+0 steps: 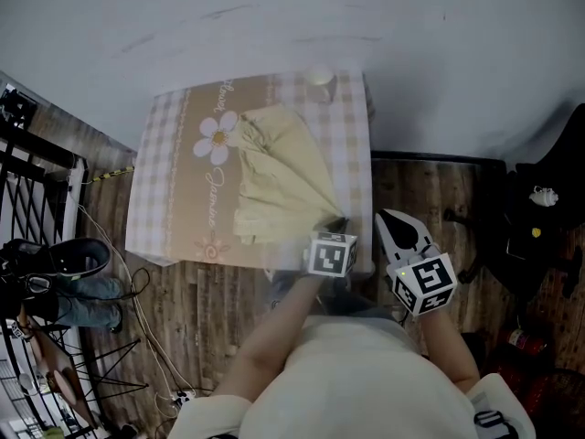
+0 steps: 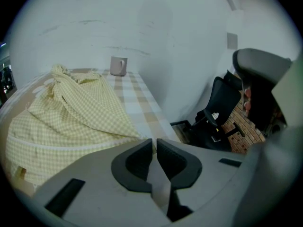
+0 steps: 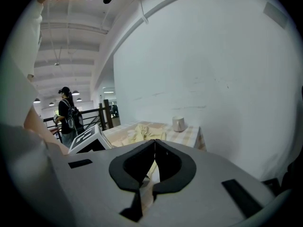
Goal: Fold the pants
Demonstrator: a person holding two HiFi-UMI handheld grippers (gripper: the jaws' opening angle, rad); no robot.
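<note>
The left gripper had its jaws almost pressed together. A corner of the pants ran right up to the tips, and the cloth was drawn to a point there, so it looked like it was pinching that corner. The right gripper was squeezed shut with nothing in it. It hung just to the right of the left one, off the edge of the table and over the floor.

The pants lay on the table, in front of the left gripper and spread out to its left. They were pale yellow with tiny checks.

They looked soft, thin and light. They would likely bend and droop when lifted, and slip a little on the smooth tablecloth. They would not break. A good place to grab would be a corner or a hem, where the cloth is thicker. The free right gripper could take another corner on the near edge.

The long way of the pants ran from the left gripper toward the wall and the mug. The end by the gripper was narrow. The far end was bunched up. I could not tell which end was the waist.
</note>
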